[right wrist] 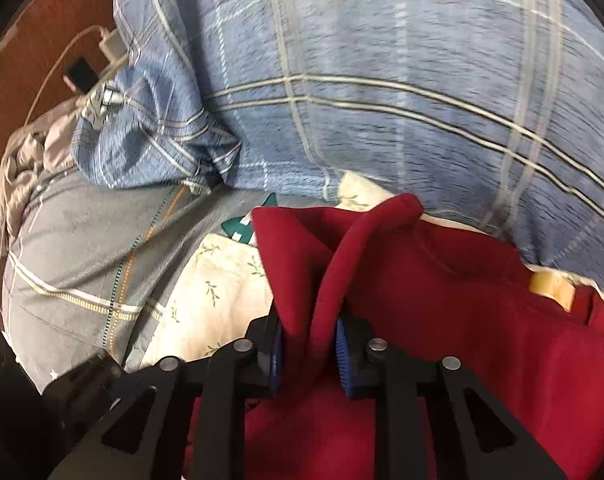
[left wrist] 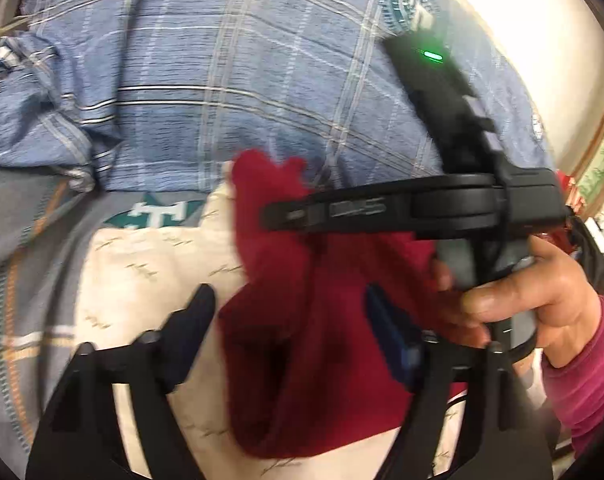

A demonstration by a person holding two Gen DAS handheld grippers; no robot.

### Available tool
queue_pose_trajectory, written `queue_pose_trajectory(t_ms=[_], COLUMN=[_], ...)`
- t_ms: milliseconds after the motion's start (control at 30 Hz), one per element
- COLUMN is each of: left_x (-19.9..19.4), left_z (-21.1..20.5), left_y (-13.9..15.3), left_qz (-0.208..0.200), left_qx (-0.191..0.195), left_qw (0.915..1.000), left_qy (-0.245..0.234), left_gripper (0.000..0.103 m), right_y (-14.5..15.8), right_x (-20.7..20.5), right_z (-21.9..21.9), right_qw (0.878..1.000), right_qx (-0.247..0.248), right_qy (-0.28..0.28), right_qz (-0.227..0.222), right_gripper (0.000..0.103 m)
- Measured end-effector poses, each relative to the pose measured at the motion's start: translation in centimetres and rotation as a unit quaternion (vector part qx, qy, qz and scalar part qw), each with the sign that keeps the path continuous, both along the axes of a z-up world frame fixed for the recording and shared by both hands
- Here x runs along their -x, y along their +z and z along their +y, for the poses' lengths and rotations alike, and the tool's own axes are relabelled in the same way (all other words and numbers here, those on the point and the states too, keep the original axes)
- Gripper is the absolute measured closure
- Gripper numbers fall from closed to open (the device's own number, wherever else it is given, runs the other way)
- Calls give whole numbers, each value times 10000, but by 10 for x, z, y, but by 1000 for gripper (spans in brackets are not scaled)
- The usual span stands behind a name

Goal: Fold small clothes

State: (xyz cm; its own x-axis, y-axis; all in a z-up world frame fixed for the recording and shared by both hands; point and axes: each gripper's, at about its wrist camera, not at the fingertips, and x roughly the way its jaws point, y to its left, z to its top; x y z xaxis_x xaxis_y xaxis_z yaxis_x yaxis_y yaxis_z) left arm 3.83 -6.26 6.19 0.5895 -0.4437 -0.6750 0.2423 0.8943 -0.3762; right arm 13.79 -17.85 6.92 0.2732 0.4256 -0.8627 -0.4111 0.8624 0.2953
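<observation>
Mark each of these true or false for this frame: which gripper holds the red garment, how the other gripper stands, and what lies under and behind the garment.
1. The right gripper is shut on the red garment. True.
2. The left gripper is clamped on the red garment. False: its jaws stand wide apart, with the cloth between them.
3. The red garment lies on a cream leaf-print cloth. True.
4. The big cover behind the garment is plain green. False: it is a blue plaid blanket.
5. A white charger with a cable lies at the blanket's far left. True.
</observation>
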Motion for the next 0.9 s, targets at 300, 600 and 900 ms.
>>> queue_pose_trajectory(t_ms=[300,600,900], left_x=[5,3,29], left_z=[-12,-8,-52], left_y=[-15,-16,29], left_qz=[90,43,-251], left_qx=[-589,-678,-172], left_qw=[9982,9977,9980], left_qy=[-16,36,-546], left_gripper=[21,25,84], right_y=[7,11,56], right_x=[5,11,42], right_z=[-27,-39,-93], right_qw=[9980,9962,9916], right_qx=[-507,-685,-845], right_qy=[-383,-539,-727], right_qz=[40,31,-657], right_gripper=[83,84,87])
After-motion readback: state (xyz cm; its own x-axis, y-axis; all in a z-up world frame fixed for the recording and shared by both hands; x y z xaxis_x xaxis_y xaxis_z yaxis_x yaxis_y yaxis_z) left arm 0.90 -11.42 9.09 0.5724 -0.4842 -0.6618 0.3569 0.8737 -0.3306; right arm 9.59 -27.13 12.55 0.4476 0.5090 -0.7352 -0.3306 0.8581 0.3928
